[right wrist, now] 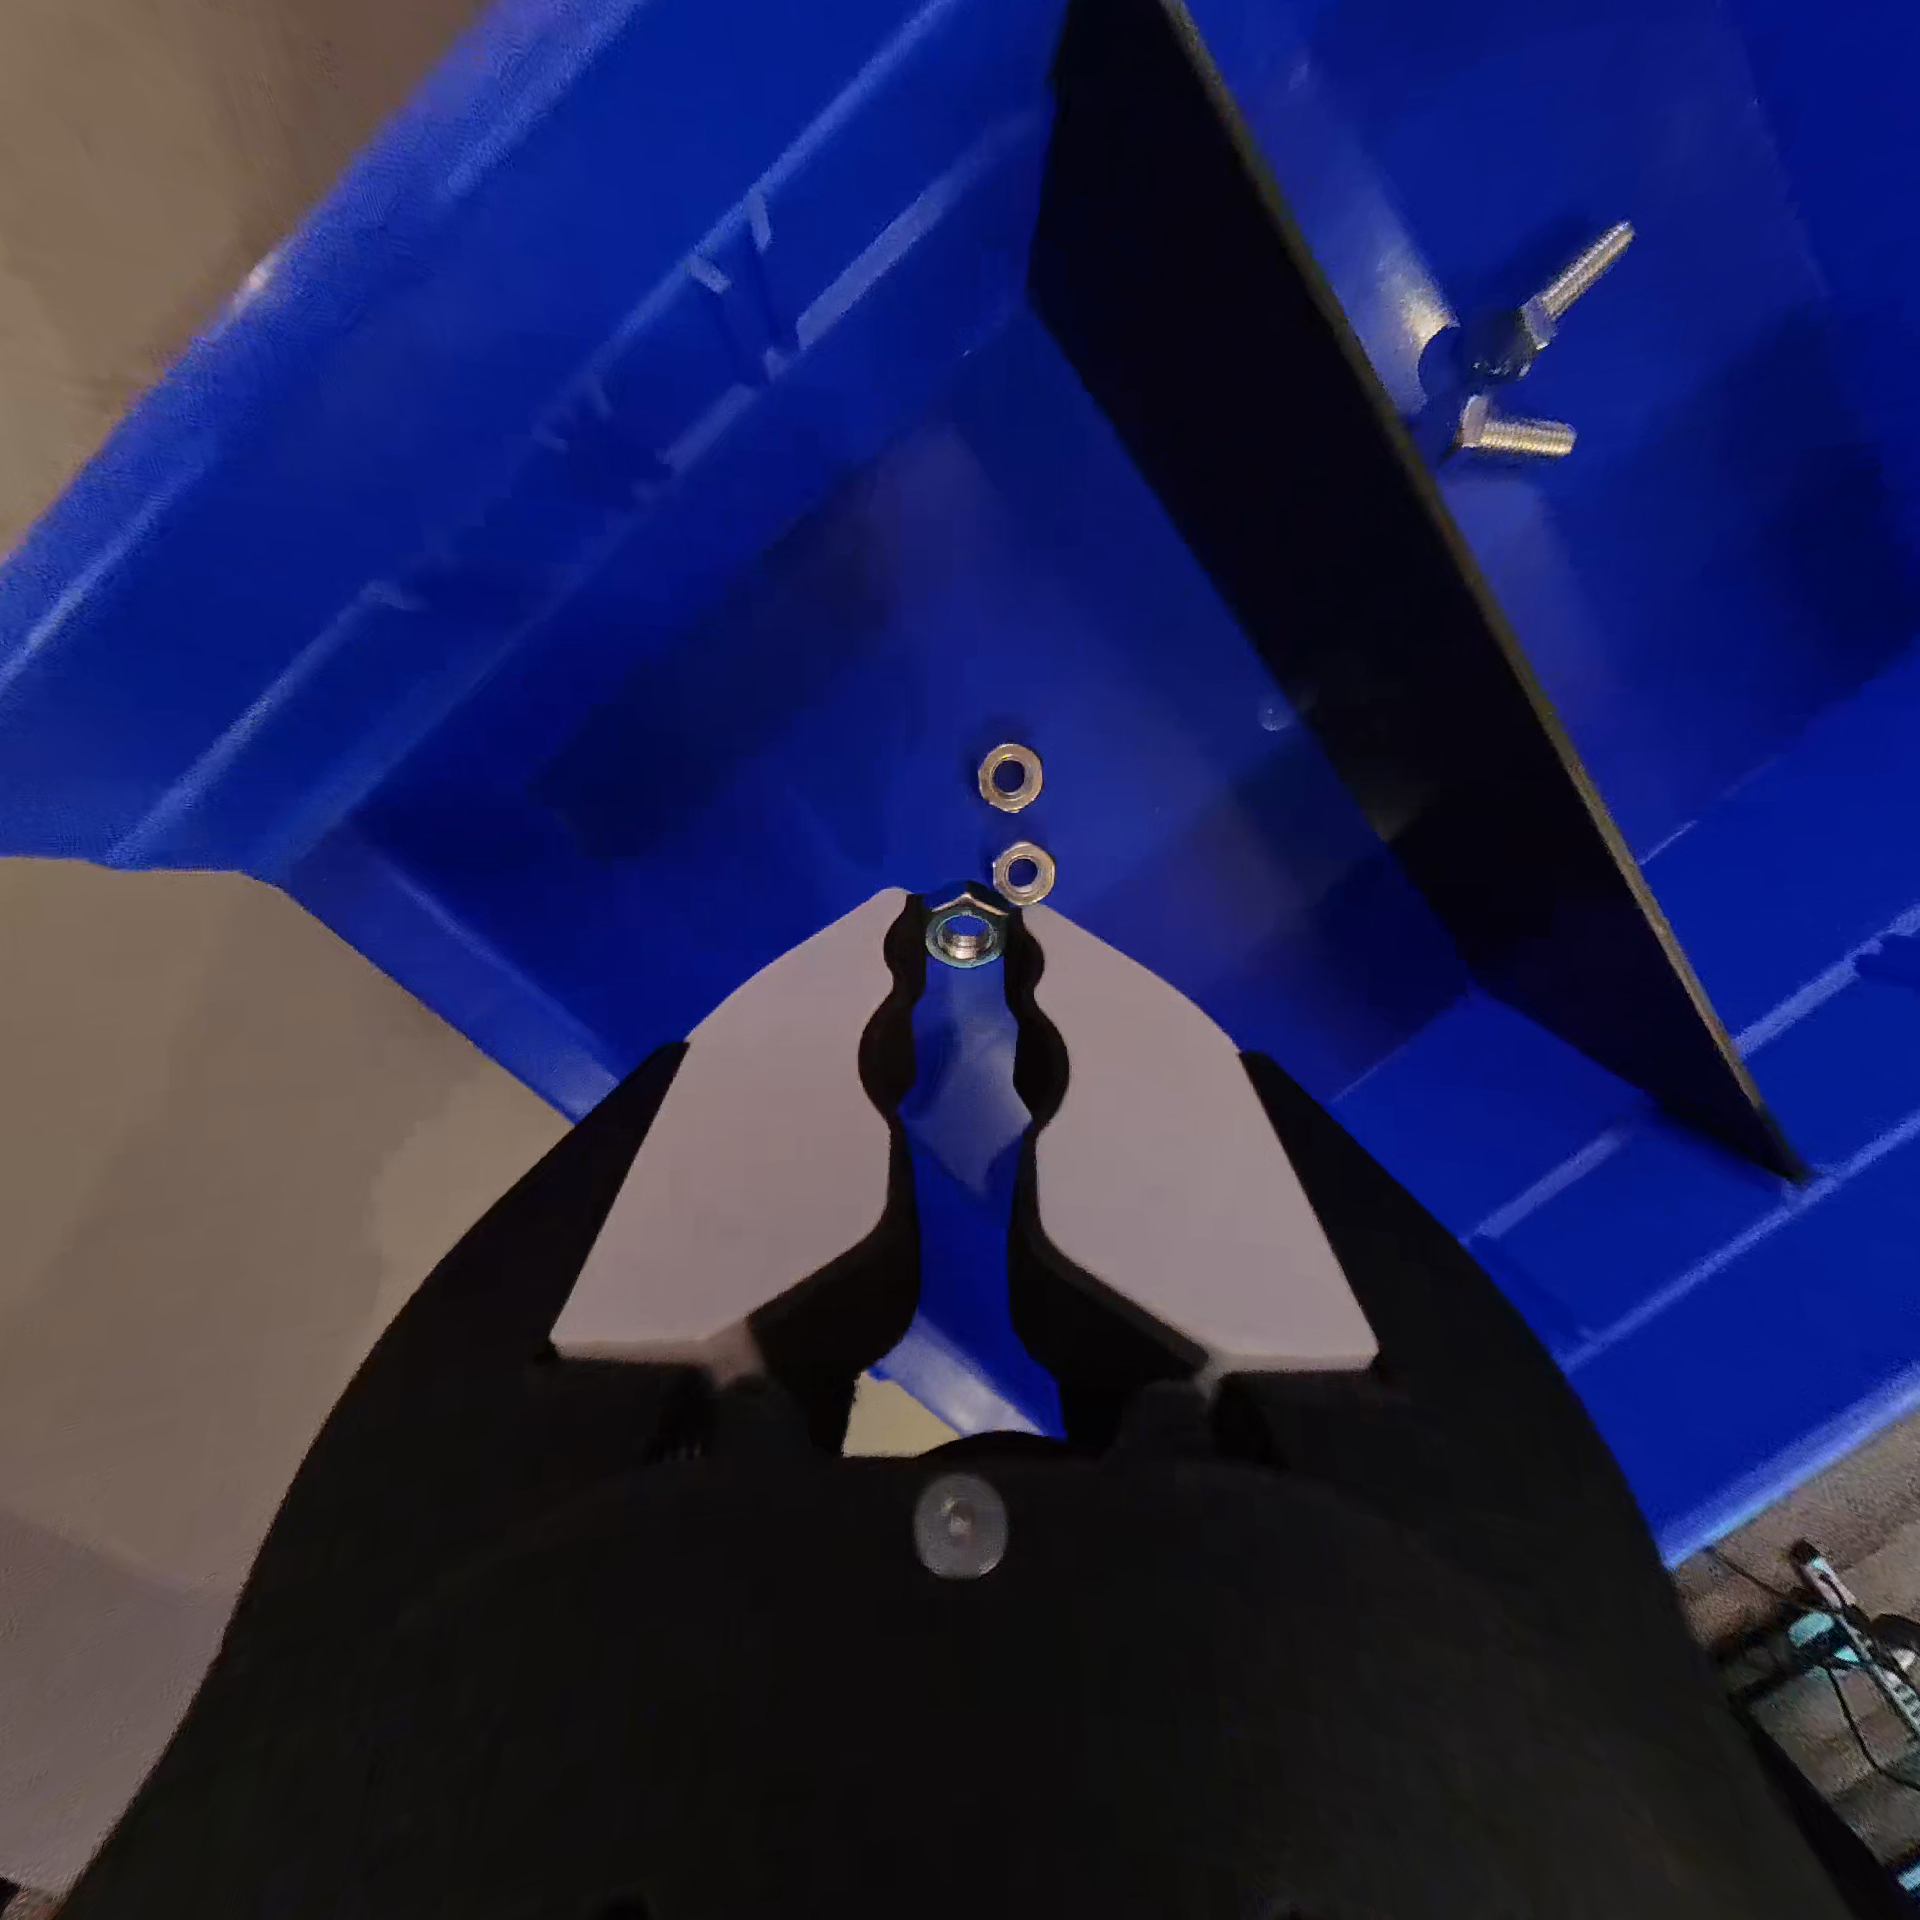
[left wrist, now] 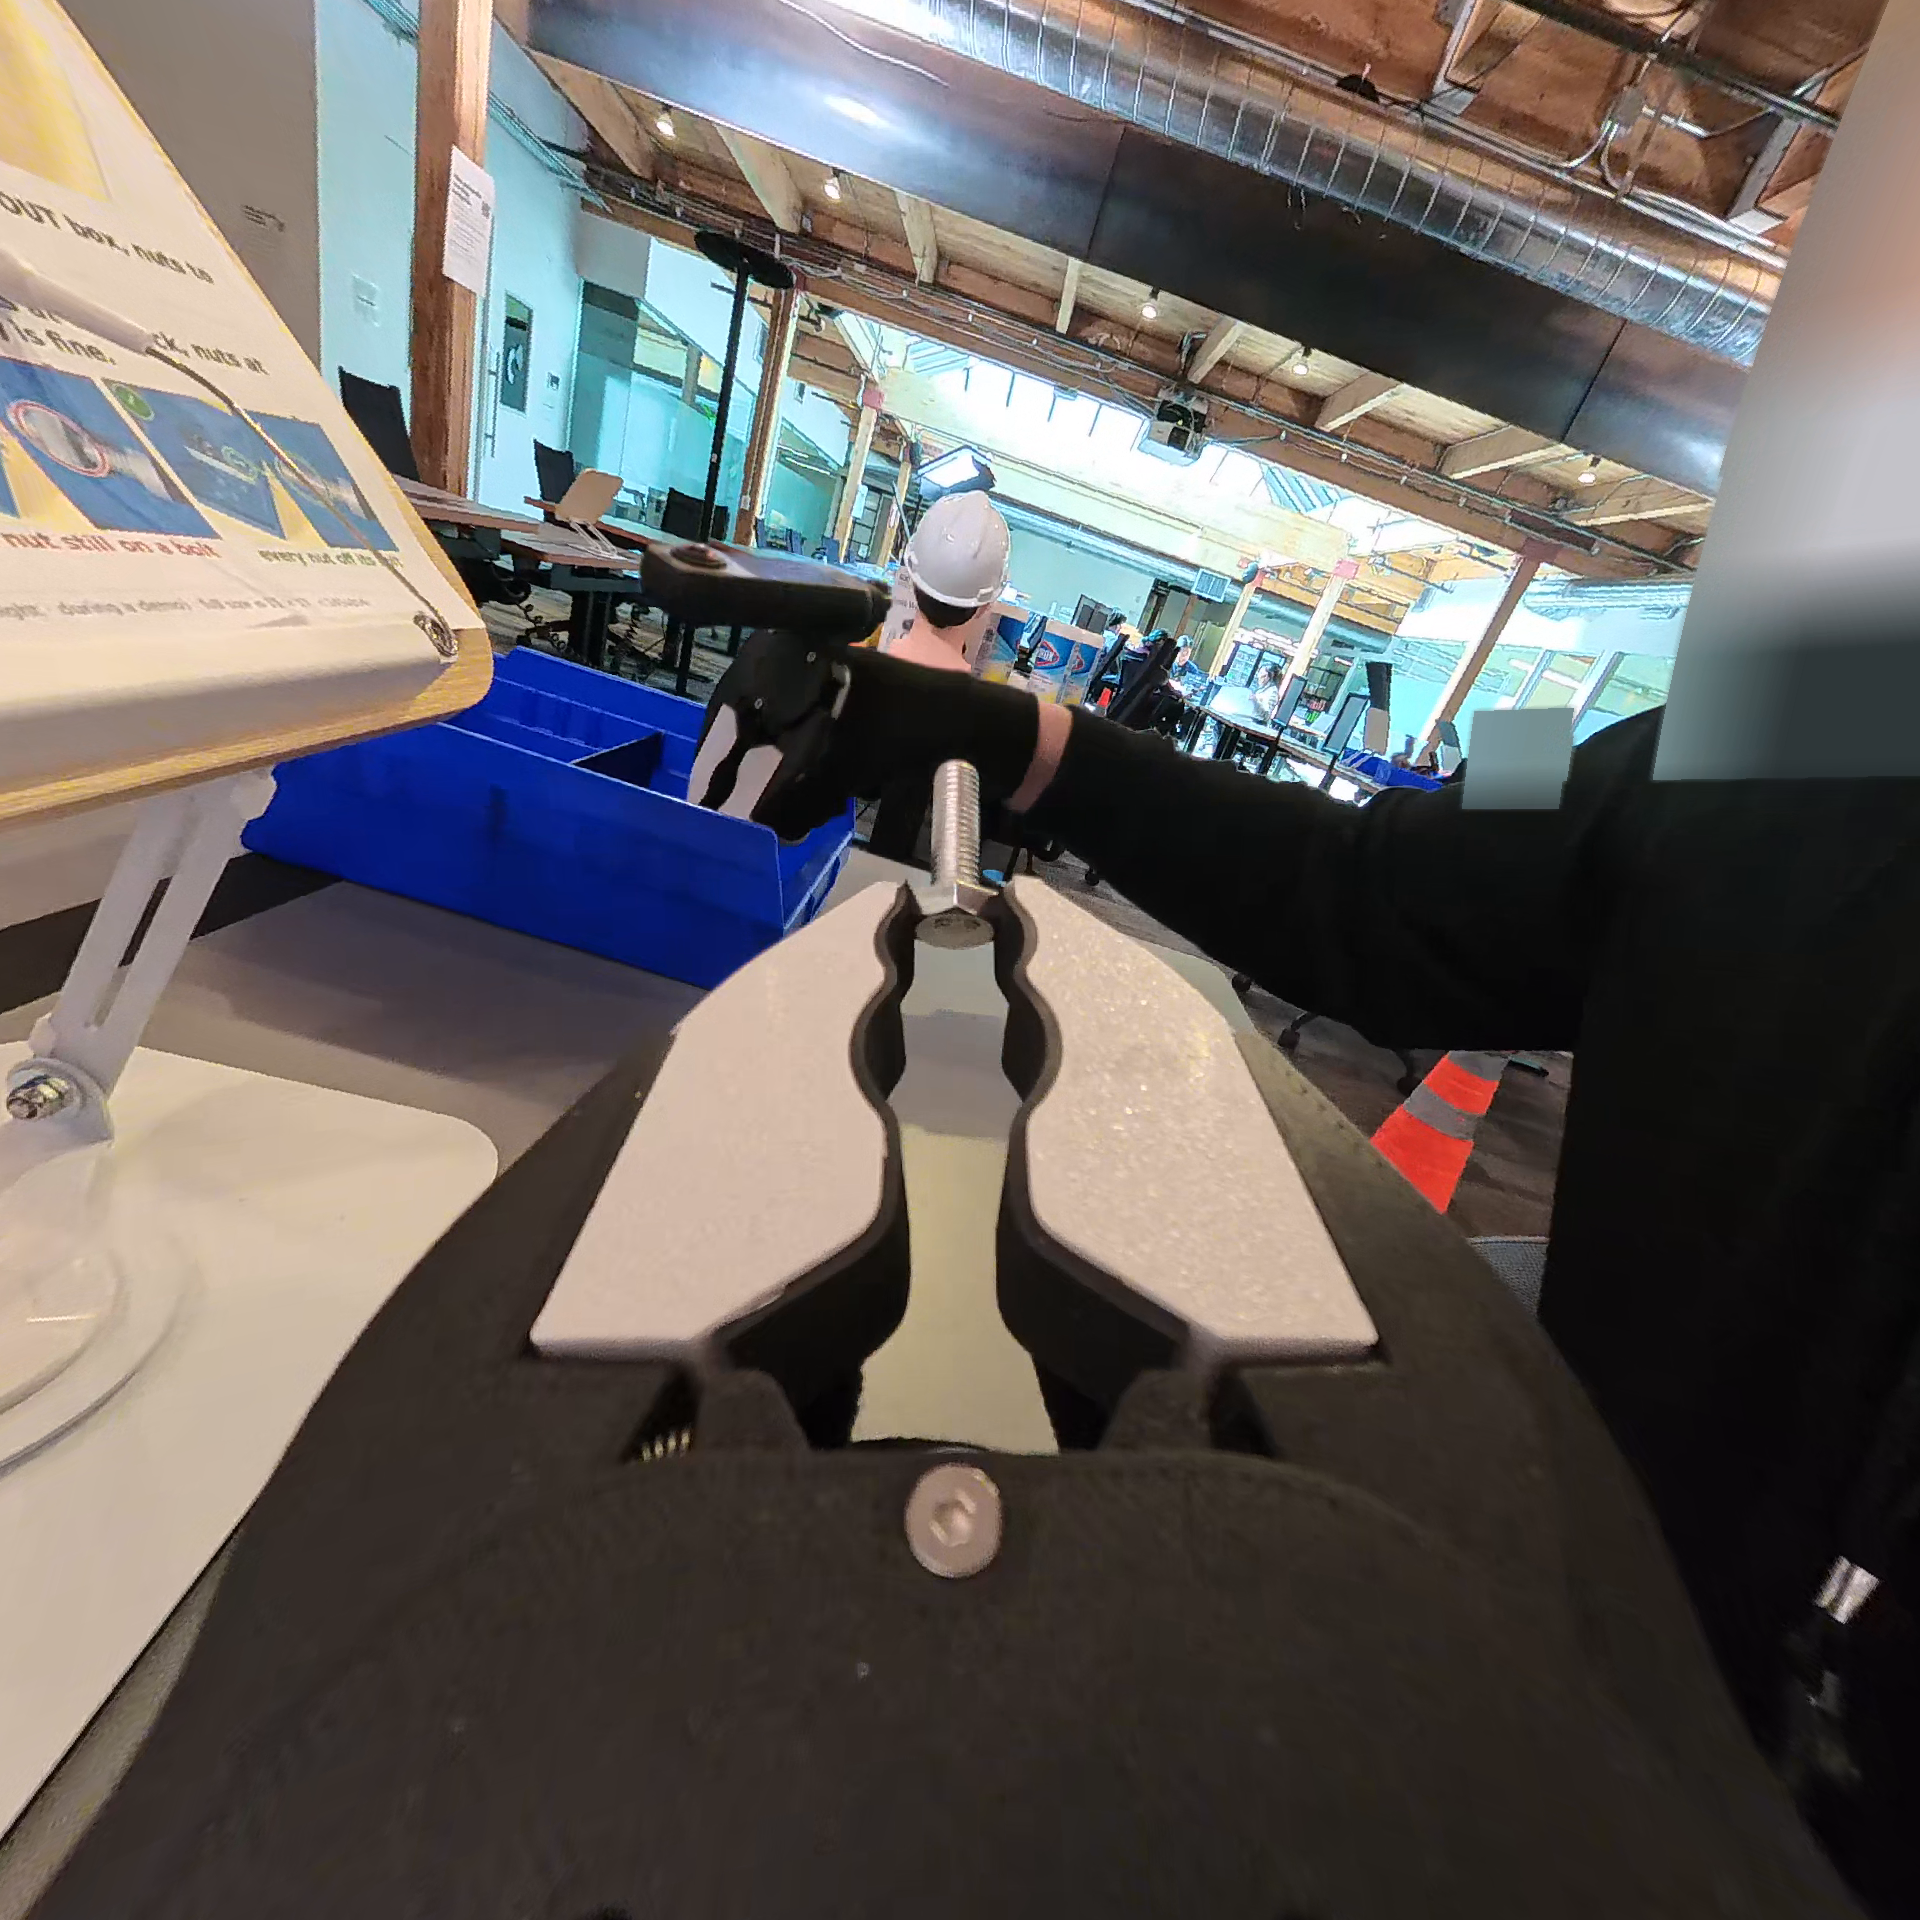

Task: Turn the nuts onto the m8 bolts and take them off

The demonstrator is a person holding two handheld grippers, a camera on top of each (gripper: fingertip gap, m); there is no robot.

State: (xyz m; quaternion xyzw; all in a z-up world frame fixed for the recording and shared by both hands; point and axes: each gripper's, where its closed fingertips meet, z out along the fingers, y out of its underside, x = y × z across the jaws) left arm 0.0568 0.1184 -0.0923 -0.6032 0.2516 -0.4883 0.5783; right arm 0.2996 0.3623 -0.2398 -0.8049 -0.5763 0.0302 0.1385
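Two grippers each pinch a part: the left gripper (left wrist: 954, 914) clamps a bolt (left wrist: 961, 831) upright by its head, the right gripper (right wrist: 964, 930) grips a nut (right wrist: 964, 937) inside the blue bin (right wrist: 623, 416), above two loose nuts (right wrist: 1018, 831).

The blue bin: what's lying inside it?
In the blue bin, two loose nuts lie left of a dark divider; two bolts lie beyond it. The right hand-held gripper hides the floor beneath.

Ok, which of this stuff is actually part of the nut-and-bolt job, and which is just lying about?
In the job:
- bolt in the left gripper
- nut in the right gripper
- two loose nuts
- two spare bolts
- blue bin

Lying about:
- instruction board
- traffic cone
- hard hat
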